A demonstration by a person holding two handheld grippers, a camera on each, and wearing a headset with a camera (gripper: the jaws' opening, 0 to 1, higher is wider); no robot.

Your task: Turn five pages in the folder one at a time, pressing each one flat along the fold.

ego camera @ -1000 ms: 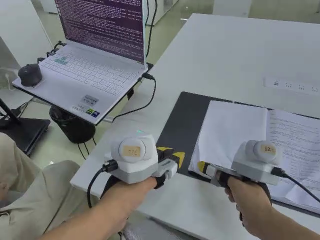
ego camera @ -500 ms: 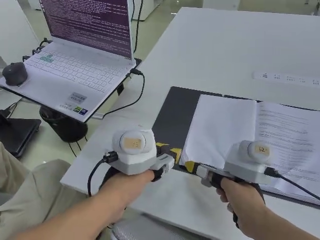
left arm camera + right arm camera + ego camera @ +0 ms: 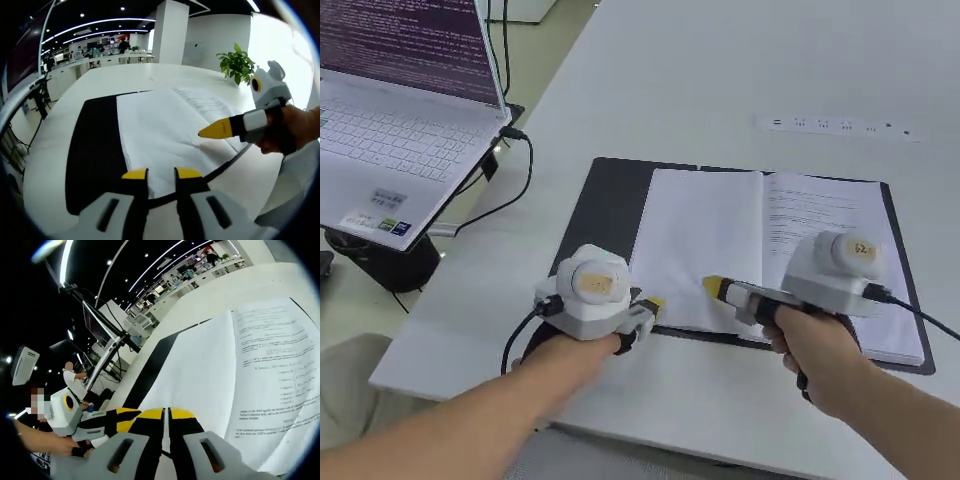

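Your right gripper (image 3: 713, 287), jaws together, has moved onto the blank white page (image 3: 705, 230) of the open black folder (image 3: 605, 215). It lies widthwise, fold pointing away from you. Left gripper (image 3: 653, 302) jaws are slightly apart.

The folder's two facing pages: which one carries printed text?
The right-hand page shows lines of print; the left-hand page, beside the bare black cover, is blank white.

Two tongs (image 3: 653, 303) (image 3: 713, 287), one folder (image 3: 605, 205), one laptop (image 3: 390, 150)
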